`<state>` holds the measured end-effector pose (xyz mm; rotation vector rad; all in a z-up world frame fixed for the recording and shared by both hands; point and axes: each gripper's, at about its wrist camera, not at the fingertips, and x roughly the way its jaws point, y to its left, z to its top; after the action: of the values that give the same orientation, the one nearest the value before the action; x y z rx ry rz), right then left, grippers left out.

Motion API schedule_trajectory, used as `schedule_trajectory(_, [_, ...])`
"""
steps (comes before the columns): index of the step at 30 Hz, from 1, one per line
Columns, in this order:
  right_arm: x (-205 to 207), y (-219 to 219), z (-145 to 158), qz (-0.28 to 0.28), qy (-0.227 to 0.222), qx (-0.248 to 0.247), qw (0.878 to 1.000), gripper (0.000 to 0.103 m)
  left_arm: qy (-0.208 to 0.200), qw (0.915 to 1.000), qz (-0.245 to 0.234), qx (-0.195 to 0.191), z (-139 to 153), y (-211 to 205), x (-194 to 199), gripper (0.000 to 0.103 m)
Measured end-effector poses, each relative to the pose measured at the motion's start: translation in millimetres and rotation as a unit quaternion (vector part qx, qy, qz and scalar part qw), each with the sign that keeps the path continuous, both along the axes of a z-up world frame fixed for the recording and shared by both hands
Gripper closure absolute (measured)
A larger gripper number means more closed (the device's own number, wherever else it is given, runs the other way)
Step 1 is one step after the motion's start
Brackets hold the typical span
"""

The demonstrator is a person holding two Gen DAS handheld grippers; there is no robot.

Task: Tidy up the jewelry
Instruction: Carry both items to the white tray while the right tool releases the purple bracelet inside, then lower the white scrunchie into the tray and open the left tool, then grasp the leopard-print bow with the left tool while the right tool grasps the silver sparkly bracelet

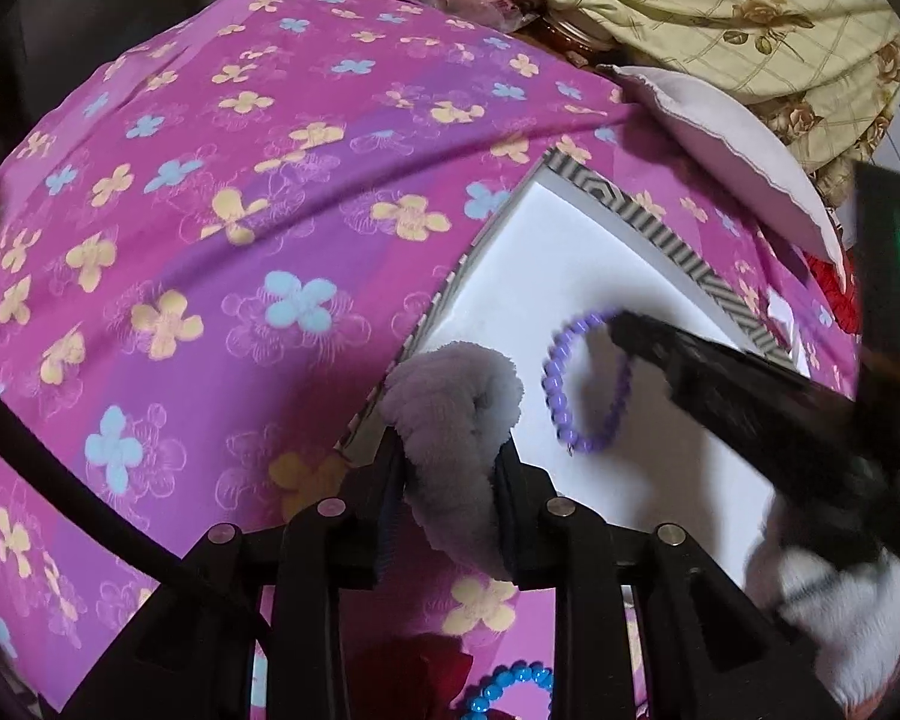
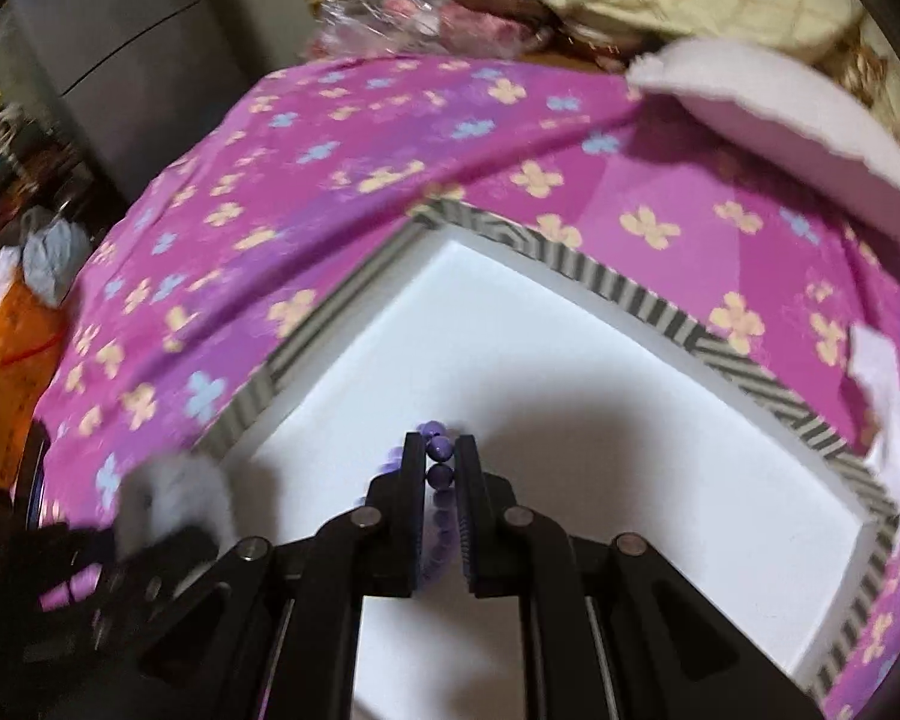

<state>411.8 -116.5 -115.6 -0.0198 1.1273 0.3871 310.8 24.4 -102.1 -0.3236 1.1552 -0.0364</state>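
The right gripper (image 2: 440, 461) was clenched on the purple beaded bracelet (image 1: 582, 384), dangling over the white striped-rim box (image 2: 630, 291). The left gripper (image 1: 450, 456) pinched a grey fluffy scrunchie (image 1: 453, 402). The narrow bead hold risked slipping, dropping it crooked.

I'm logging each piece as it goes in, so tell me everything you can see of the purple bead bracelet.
The purple bead bracelet is a loop of small round glossy beads, plastic or glass by the look, lilac to violet. It hangs from the right gripper, whose jaws pinch a couple of beads, the rest drooping over the white inside of the striped-rim box. A dark bit shows at its lowest point, perhaps a clasp or knot. Whether it touches the box floor is unclear.
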Motion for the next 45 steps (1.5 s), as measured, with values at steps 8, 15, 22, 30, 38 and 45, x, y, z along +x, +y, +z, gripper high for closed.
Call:
schedule_trajectory(8, [-3.9, -3.6, 1.4, -0.012, 0.011, 0.048, 0.999, 0.081, 0.0, 0.9999, 0.006, 0.009, -2.8, -1.5, 2.1, 0.068])
schedule_trajectory(15, [-48.0, -41.9, 32.6, -0.023, -0.01, 0.049, 0.998, 0.061, -0.023, 0.999, 0.004, 0.037, 4.8, -5.5, -5.2, 0.06])
schedule_trajectory(22, [-108.2, -76.8, 57.5, -0.025, -0.028, 0.052, 0.998, 0.048, -0.059, 0.9965, 0.003, 0.06, 26.2, -8.8, -25.2, 0.056])
schedule_trajectory(30, [-175.0, -101.9, 80.6, -0.033, -0.054, 0.053, 0.997, 0.044, -0.091, 0.9952, -0.012, 0.034, 57.4, -4.9, -63.2, 0.051])
schedule_trajectory(38, [-244.4, -104.1, 74.6, -0.018, -0.053, 0.05, 0.997, 0.038, -0.096, 0.9952, -0.012, 0.012, 68.5, 17.4, -115.9, 0.051])
schedule_trajectory(45, [-292.0, -115.6, 66.4, -0.02, -0.047, 0.059, 0.997, 0.038, -0.084, 0.9959, -0.032, 0.007, 53.4, 18.7, -162.2, 0.051])
